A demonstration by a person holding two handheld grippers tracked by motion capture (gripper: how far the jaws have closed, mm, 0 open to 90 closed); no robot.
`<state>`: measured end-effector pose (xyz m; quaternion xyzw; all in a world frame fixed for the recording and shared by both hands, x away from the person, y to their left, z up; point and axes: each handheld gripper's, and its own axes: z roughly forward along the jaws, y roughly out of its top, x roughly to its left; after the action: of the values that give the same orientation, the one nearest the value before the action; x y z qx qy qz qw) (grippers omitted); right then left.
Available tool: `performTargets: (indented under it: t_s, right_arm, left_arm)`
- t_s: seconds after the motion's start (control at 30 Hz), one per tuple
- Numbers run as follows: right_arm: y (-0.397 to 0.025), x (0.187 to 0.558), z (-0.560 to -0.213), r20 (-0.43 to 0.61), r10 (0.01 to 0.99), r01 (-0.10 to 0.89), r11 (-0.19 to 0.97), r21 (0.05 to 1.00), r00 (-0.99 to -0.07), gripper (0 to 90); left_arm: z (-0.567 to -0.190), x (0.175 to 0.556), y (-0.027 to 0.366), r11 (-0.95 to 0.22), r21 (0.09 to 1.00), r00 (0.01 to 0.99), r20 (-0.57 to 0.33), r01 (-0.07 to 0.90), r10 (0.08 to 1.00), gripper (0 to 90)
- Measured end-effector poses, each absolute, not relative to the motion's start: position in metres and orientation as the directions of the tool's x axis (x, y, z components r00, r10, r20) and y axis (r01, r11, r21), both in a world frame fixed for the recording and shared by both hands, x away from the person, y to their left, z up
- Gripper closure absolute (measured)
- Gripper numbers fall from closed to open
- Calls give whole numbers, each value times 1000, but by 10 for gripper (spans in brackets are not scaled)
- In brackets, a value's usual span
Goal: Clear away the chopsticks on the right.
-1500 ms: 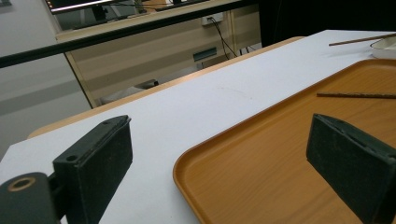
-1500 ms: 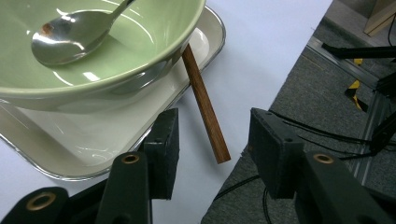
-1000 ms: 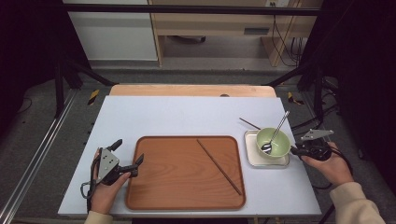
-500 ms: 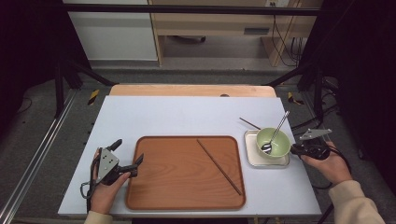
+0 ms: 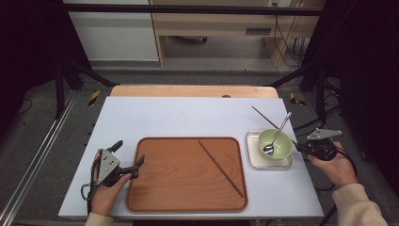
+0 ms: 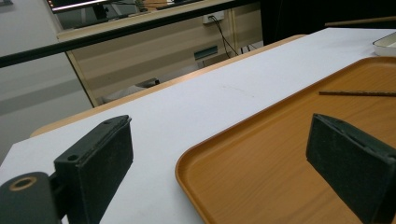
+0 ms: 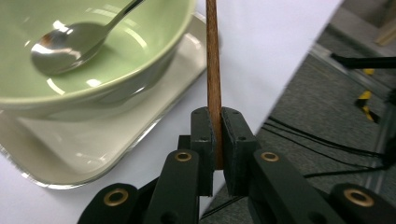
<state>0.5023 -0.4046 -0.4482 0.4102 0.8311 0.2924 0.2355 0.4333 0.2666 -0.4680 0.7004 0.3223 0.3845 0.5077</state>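
Slim round wooden chopstick (image 7: 214, 56) sits clamped in the right claw (image 7: 217, 122).

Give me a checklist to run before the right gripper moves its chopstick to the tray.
1. Grip: right gripper is shut on the chopstick, which sits between the pads. Ok.
2. Bowl clearance: the chopstick passes close beside the bowl and plate; whether it touches the rim, cannot tell.
3. Spoon: spoon leans in the bowl, handle sticking up near the chopstick. Not ok, could be knocked.
4. Landing spot: tray has bare room beside the second chopstick. Ok.
5. Left gripper: open, at the tray's left edge, away from the path. Ok.
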Motion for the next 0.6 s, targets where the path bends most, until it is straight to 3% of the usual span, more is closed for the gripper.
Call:
performTargets:
  t_s: [0.33,0.6]
  right_arm:
    - [-405,492,-397,-182,930,517,331,789,-318,844]
    - [-371,476,-346,-188,930,437,319,841,-315,844]
  left_arm:
    - [-468,433,267,-272,960,493,209,59,844,68]
    - [-467,433,267,-271,961,493,209,56,844,68]
